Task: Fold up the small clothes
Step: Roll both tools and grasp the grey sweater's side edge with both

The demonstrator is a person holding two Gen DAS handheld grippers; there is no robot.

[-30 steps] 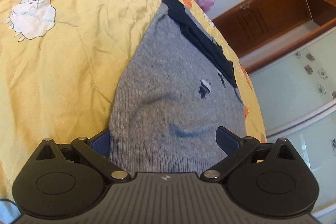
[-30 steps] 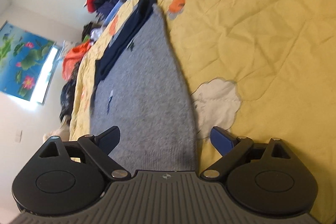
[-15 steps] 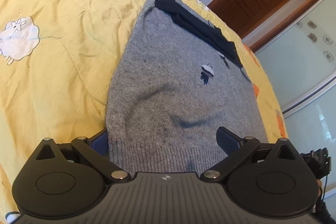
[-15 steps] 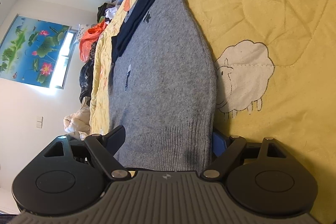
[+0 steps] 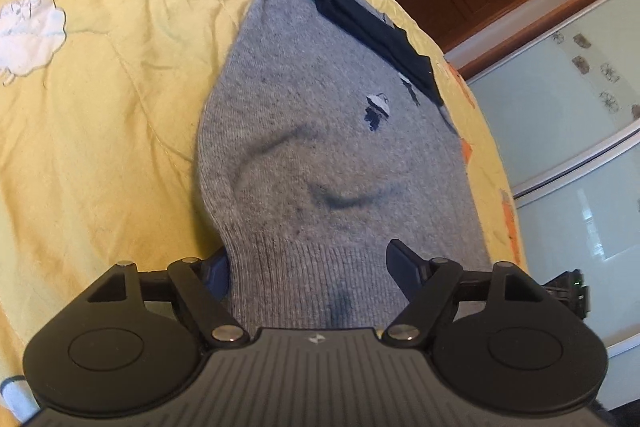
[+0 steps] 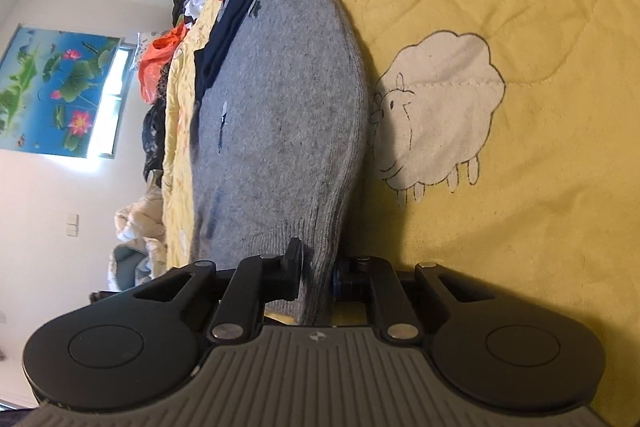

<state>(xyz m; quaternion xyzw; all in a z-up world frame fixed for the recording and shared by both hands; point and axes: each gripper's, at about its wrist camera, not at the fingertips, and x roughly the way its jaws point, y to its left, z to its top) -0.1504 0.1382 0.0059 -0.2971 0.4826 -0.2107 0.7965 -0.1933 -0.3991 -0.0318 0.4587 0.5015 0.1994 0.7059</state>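
Grey knitted wool sweater (image 5: 320, 155) with navy collar band lies flat on yellow quilted bedspread (image 5: 100, 107), white sheep patch (image 6: 436, 111) just beside its edge. Judged soft, light, limp; knit likely to stretch and sag if lifted by one point. Ribbed hem (image 5: 316, 275) judged firmest hold. Right gripper (image 6: 316, 275): fingers clamped on hem corner. Left gripper (image 5: 316, 263): fingers apart, straddling hem, not yet gripping. Advice: take both hem corners.
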